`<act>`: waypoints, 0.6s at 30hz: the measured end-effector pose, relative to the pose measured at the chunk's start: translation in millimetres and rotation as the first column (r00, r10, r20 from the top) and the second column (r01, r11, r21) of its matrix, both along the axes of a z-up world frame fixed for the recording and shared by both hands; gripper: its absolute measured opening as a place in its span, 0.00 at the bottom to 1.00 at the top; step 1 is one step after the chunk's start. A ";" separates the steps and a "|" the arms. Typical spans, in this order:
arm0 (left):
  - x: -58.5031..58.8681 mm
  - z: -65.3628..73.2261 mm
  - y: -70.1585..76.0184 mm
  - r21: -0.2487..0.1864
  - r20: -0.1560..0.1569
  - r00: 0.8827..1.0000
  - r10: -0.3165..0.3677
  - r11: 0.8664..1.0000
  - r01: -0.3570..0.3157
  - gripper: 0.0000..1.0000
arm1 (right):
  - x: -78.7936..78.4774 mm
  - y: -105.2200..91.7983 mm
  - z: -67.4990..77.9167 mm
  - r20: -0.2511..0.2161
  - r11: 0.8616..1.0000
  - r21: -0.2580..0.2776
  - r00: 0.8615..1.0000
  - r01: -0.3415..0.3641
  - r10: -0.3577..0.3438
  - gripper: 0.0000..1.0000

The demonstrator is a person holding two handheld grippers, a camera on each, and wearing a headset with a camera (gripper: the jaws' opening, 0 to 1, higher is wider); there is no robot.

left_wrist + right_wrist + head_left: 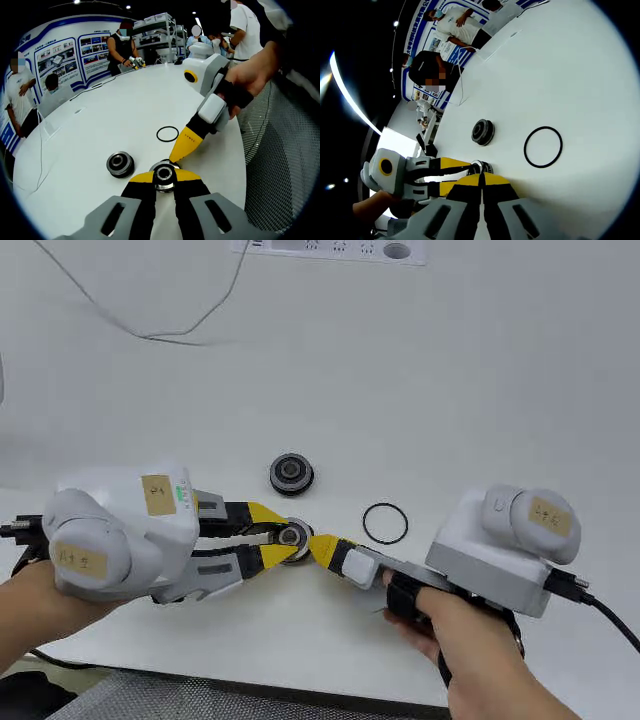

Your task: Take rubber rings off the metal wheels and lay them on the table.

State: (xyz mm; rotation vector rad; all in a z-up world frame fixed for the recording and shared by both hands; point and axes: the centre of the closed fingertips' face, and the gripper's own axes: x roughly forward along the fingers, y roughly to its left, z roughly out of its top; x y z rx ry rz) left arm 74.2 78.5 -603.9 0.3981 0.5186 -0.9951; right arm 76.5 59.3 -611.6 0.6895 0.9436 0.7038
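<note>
Left gripper (281,536) level around wheel (294,535); right gripper (320,546) angled in, seemingly closed.

Worktop (450,390): smooth, semi-matt. Held wheel (293,535): shiny metal. Free wheel (292,473): metal hub, matt blk rubber rim. Loose ring (364,524): matt blk rubber. Left gripper (283,537) & right gripper (322,548): glossy plastic shells, matt yellow tips.

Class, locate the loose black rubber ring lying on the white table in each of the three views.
Head view: loose black rubber ring right of centre.
Left gripper view: ring at centre.
Right gripper view: ring right of centre.
Shared landmark: the free-standing black metal wheel to its left.
</note>
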 end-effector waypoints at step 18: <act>-2.4 4.2 -2.7 0.004 0.002 1.000 0.005 1.000 -0.005 0.13 | -0.8 1.3 3.8 -0.037 1.000 0.017 0.999 0.020 -0.019 0.00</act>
